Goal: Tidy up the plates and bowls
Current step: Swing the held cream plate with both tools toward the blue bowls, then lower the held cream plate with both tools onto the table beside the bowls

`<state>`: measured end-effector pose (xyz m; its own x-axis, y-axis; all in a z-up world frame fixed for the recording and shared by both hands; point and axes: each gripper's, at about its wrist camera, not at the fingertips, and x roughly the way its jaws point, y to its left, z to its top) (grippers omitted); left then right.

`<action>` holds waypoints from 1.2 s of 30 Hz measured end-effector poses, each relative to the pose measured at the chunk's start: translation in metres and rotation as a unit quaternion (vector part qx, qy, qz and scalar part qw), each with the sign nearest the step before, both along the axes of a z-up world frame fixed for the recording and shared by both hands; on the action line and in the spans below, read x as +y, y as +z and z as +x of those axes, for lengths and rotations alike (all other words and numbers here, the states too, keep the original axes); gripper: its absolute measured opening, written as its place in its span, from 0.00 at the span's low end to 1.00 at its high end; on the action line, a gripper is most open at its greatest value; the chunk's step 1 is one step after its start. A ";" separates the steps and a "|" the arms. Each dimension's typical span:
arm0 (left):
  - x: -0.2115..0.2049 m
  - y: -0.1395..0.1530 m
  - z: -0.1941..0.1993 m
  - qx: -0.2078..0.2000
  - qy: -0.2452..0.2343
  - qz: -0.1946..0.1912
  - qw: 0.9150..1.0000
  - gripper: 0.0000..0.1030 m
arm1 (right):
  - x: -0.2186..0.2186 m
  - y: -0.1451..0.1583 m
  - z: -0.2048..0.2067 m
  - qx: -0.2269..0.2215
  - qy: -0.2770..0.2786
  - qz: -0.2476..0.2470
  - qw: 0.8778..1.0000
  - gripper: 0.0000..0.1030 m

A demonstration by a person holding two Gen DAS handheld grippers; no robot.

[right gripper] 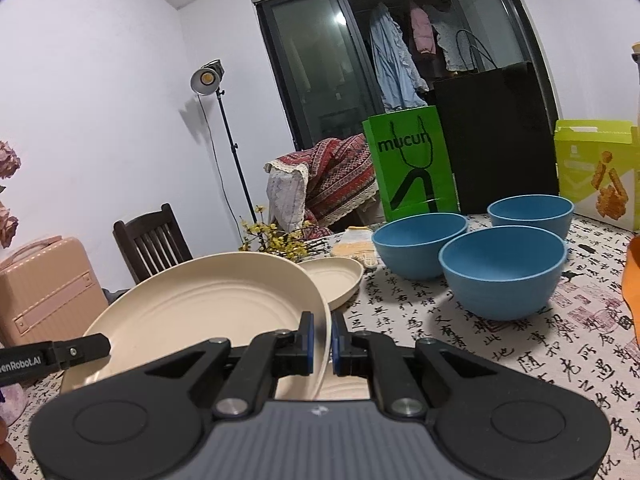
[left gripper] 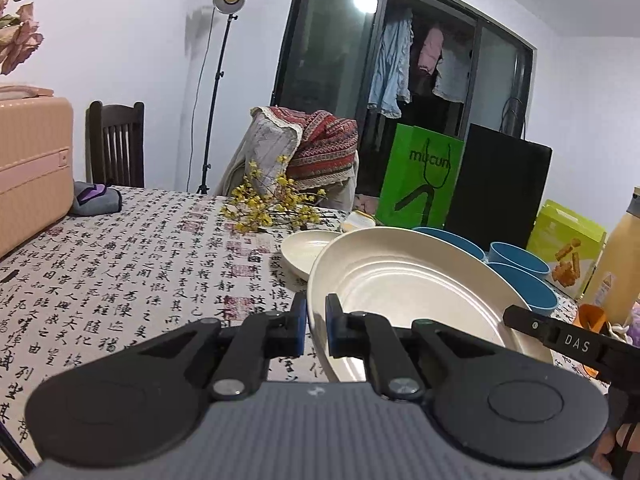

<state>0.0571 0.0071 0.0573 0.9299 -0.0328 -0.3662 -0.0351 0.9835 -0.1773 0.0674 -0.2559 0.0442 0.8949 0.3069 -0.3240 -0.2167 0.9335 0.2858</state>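
Both tongs pinch the same large cream plate (right gripper: 208, 304): the left gripper (left gripper: 316, 322) is clamped on its left rim and the right gripper (right gripper: 322, 336) on its right rim, so the plate hangs tilted between them above the patterned tablecloth (left gripper: 132, 264). Just beyond the plate, ahead of both tongs, a smaller cream plate (right gripper: 336, 278) lies flat on the cloth. To the right of the right tongs stand three blue bowls (right gripper: 502, 274), close together but side by side, not nested. So the sorting looks to be at an early stage: one plate is in the air, with the likely aim of setting it with the other cream plate, and the bowls are yet to be stacked. Whether further dishes wait out of view cannot be told.
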 end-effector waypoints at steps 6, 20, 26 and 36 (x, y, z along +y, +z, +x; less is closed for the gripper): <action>-0.012 -0.003 0.000 0.001 -0.009 0.003 1.000 0.10 | -0.013 -0.003 -0.002 0.001 -0.008 0.009 1.000 0.08; -0.029 -0.010 0.005 0.016 -0.025 0.010 0.999 0.10 | -0.033 -0.011 -0.003 0.005 -0.015 0.005 1.000 0.08; -0.037 -0.013 0.007 0.018 -0.029 0.019 0.999 0.10 | -0.039 -0.015 -0.005 0.008 -0.019 0.003 1.000 0.08; -0.045 -0.022 0.015 0.032 -0.036 0.022 0.999 0.10 | -0.048 -0.022 -0.002 0.017 -0.026 0.001 1.000 0.08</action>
<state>0.0720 -0.0382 0.0357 0.9004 -0.0802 -0.4275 0.0252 0.9908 -0.1329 0.0659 -0.3038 0.0221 0.8983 0.2610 -0.3534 -0.1583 0.9426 0.2939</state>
